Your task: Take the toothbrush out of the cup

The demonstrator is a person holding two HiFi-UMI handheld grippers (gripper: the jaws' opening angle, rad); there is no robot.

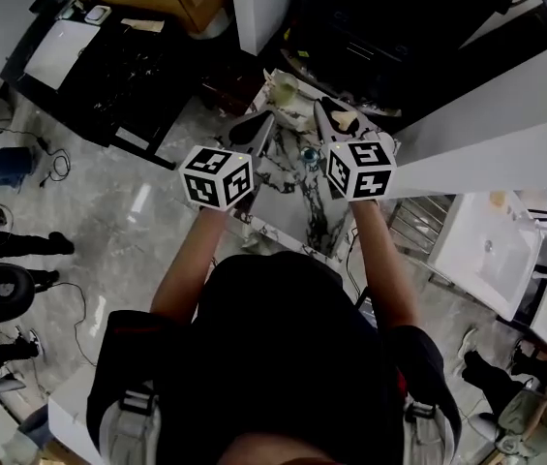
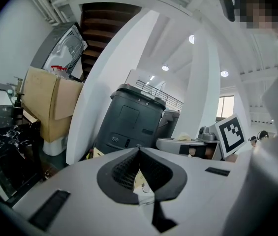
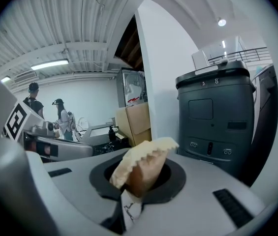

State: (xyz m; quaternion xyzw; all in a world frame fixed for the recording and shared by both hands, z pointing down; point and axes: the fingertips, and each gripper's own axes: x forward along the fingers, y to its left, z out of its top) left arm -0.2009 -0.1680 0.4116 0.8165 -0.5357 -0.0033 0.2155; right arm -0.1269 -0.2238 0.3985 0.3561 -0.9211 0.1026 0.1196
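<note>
1. Dark-shirted person (image 1: 292, 356) fills the head view's foreground. Beyond, two claws, left claw (image 1: 259, 124) and right claw (image 1: 335, 114), reach over a marbled surface (image 1: 288, 197). One pale cup (image 1: 284, 89) seems to stand just past them, but no toothbrush can be made out.
2. Left gripper view: the left claw's jaws are pressed together on nothing.
3. Right gripper view: the right claw clamps one cream saw-edged piece (image 3: 141, 163), which is not a toothbrush. Judging by this, the extraction has not begun.
</note>
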